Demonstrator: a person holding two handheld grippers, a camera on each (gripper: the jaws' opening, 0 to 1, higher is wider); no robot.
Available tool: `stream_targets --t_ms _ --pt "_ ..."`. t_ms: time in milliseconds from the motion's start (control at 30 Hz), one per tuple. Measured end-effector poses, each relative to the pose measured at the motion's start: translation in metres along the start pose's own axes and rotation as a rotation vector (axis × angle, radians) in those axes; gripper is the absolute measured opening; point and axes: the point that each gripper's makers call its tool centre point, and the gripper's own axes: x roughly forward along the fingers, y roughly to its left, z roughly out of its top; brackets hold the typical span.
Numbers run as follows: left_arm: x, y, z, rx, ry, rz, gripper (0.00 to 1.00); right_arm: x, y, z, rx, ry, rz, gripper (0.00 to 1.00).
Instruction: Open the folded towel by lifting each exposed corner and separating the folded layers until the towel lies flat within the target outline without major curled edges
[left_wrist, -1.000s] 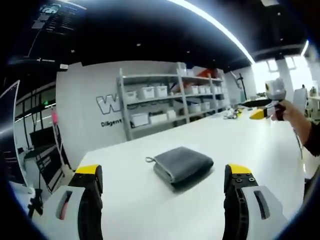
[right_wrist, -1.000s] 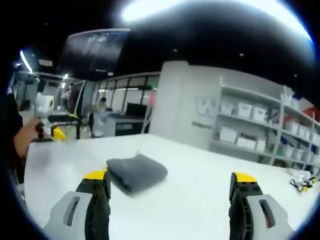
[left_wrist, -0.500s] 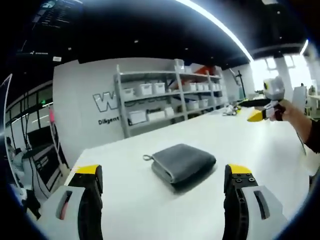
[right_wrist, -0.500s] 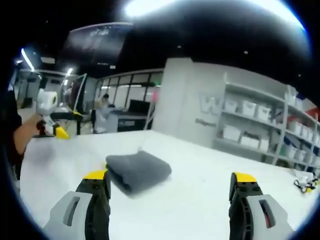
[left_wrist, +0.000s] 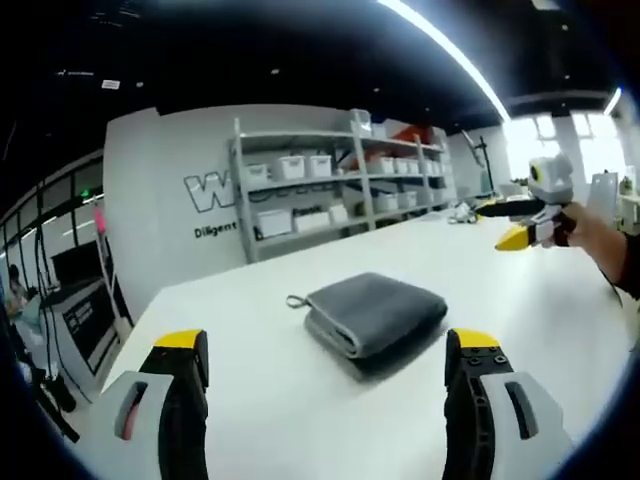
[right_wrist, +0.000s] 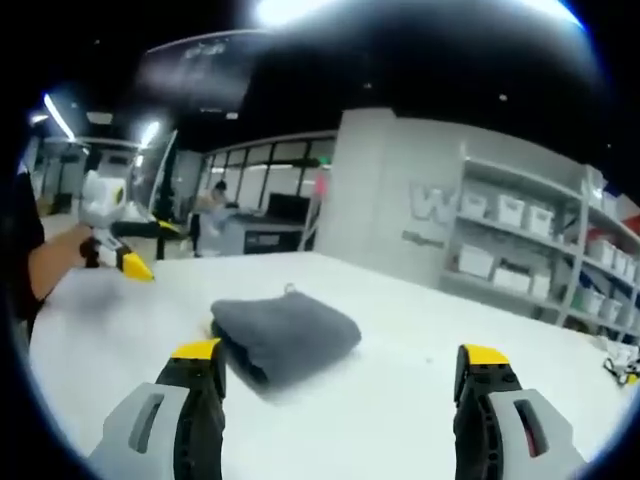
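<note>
**Kid:** Where is the towel (left_wrist: 372, 312) right now?

**Helper:** It sits on the white table (left_wrist: 300, 420), folded into a thick grey bundle. Nothing is touching it. You have not opened any layer yet, and I can't see any outline drawn on the table.

**Kid:** What are your two claws doing?

**Helper:** Your left gripper (left_wrist: 325, 352) has its jaws spread wide with nothing between them. In the left gripper view the towel lies straight ahead, between the two yellow tips and a bit beyond them. Your right gripper (right_wrist: 339, 362) is spread wide and empty too. In the right gripper view the towel (right_wrist: 285, 335) lies ahead but off to the left, near the left jaw.

**Kid:** Which one should go first?

**Helper:** I think your left one is lined up better. The towel's long side runs across your left claw, not along it. The little loop (left_wrist: 295, 301) sticks out at the far left corner in that view. That corner looks easy to pinch. You would need to swing your right claw to the left before it could reach a corner.
</note>
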Motion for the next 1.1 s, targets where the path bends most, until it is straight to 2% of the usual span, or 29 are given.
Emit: stream_targets --t_ms 167,300,500,667,867,933,1100 --pt "0.017 -0.005 -0.015 0.037 0.032 -0.019 0.97 0.014 0.006 -0.013 -0.007 0.018 0.018 0.95" --pt "0.024 -0.009 -0.021 0.034 0.045 -0.03 0.96 0.021 0.008 -0.02 -0.002 0.029 0.027 0.95" --pt "0.034 -0.008 -0.026 0.022 0.055 -0.029 0.93 0.029 0.008 -0.021 0.012 0.024 0.036 0.93" --pt "0.046 -0.012 -0.034 0.028 0.061 -0.056 0.93 0.041 0.009 -0.023 0.013 0.021 0.05 0.91" --pt "0.061 -0.016 -0.051 0.017 0.098 -0.087 0.86 0.058 0.019 -0.044 0.015 0.041 0.074 0.92" --pt "0.072 -0.013 -0.057 0.015 0.109 -0.099 0.85 0.062 0.021 -0.051 0.013 0.048 0.079 0.9" --pt "0.085 -0.021 -0.072 0.003 0.133 -0.118 0.8 0.075 0.031 -0.059 0.028 0.055 0.113 0.85"
